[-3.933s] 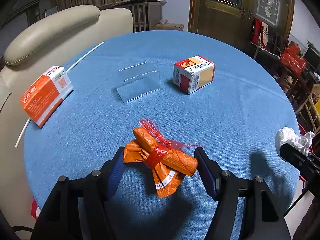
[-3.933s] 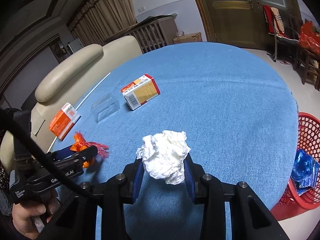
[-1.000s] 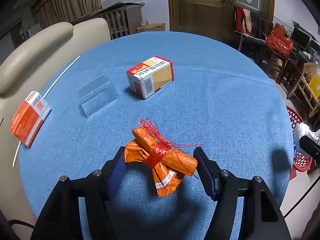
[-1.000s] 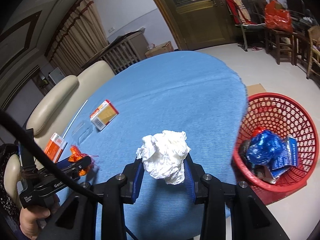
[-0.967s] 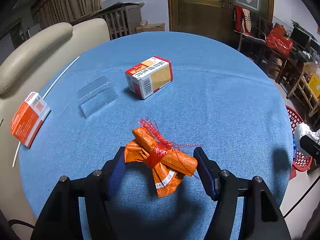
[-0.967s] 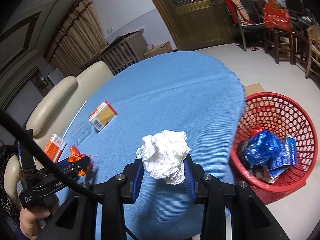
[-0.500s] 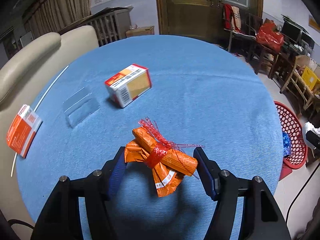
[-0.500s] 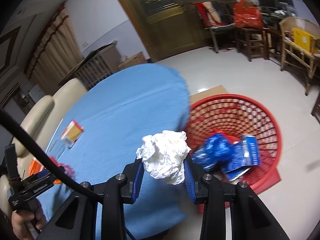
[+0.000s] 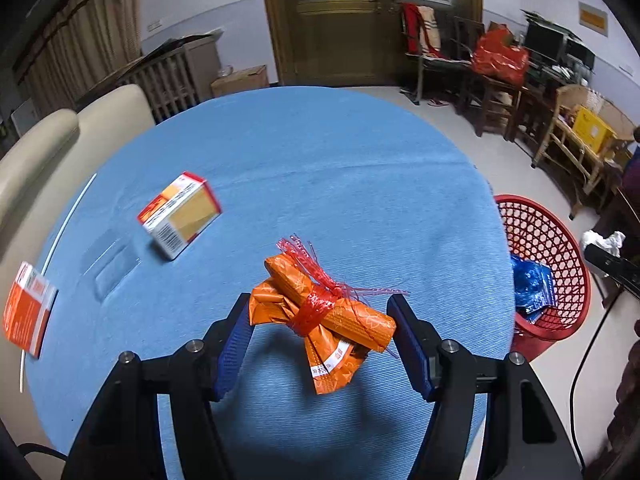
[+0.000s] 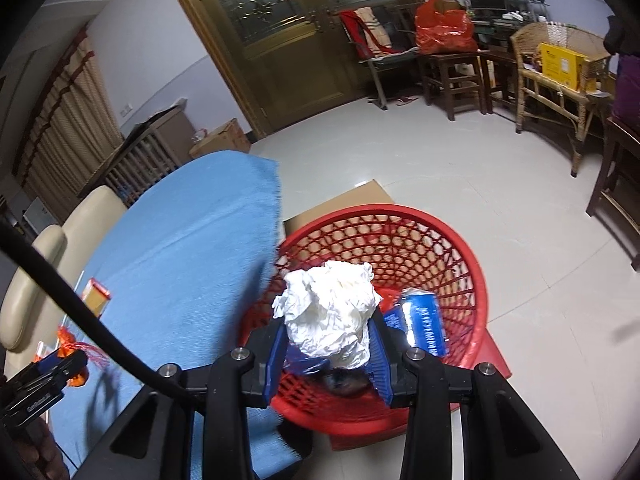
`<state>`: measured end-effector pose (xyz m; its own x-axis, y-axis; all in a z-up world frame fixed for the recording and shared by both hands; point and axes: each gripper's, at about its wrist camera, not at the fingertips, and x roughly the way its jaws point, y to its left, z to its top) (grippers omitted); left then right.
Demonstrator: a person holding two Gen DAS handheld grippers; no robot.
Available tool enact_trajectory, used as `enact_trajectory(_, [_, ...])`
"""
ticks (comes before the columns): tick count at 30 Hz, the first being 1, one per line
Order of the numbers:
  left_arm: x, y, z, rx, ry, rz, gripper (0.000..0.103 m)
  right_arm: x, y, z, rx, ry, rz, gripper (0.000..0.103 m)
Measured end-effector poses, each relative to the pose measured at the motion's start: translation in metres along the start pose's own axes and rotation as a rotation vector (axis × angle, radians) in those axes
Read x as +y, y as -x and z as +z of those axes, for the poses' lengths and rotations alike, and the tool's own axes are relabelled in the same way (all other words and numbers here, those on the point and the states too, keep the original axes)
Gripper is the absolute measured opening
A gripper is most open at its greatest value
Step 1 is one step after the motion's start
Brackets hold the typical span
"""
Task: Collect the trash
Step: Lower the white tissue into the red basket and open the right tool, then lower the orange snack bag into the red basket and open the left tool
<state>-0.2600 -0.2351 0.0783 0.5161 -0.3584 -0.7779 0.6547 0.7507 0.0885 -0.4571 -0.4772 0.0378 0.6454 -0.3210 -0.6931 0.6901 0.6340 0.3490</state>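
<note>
My left gripper (image 9: 320, 328) is shut on an orange wrapper bundle (image 9: 320, 312) tied with red ribbon, held above the blue round table (image 9: 340, 168). My right gripper (image 10: 328, 340) is shut on a crumpled white paper ball (image 10: 328, 312) and holds it over the red mesh trash basket (image 10: 452, 248). The basket also shows in the left wrist view (image 9: 540, 232), on the floor to the table's right. Blue wrappers (image 10: 424, 320) lie inside it. The paper ball shows at the far right of the left wrist view (image 9: 604, 240).
On the table lie a red-and-yellow carton (image 9: 180, 214), a clear plastic piece (image 9: 114, 268), an orange box (image 9: 26, 308) and a white stick (image 9: 68, 220) at the left edge. A cream sofa (image 9: 44, 140) borders the table. Chairs and stools (image 10: 460, 68) stand beyond.
My right gripper has swung right, off the table edge, and now holds the paper ball over the basket. My left gripper has moved right with the bundle; the basket has come into its view.
</note>
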Motion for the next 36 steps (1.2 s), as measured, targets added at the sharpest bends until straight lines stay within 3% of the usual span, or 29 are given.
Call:
enact_trajectory(8, [-0.027,-0.005,0.009,0.000,-0.049,-0.023,0.069,-0.020,-0.015,0.001,0.045,-0.022,-0.030,0.042])
enact_trajectory(10, [-0.036,-0.006,0.012,0.001,-0.065,-0.032,0.069,-0.022,-0.023,0.001,0.081,-0.028,-0.045,0.062])
enact_trajectory(15, [-0.055,-0.005,0.017,-0.008,-0.101,-0.051,0.069,-0.029,-0.025,0.005,0.086,-0.046,-0.065,0.068])
enact_trajectory(22, [-0.078,-0.006,0.025,-0.011,-0.142,-0.074,0.069,-0.044,-0.002,0.014,0.016,-0.123,-0.061,0.069])
enact_trajectory(36, [-0.163,-0.022,0.045,0.022,-0.265,-0.184,0.069,-0.069,0.033,0.017,-0.052,-0.182,-0.047,0.069])
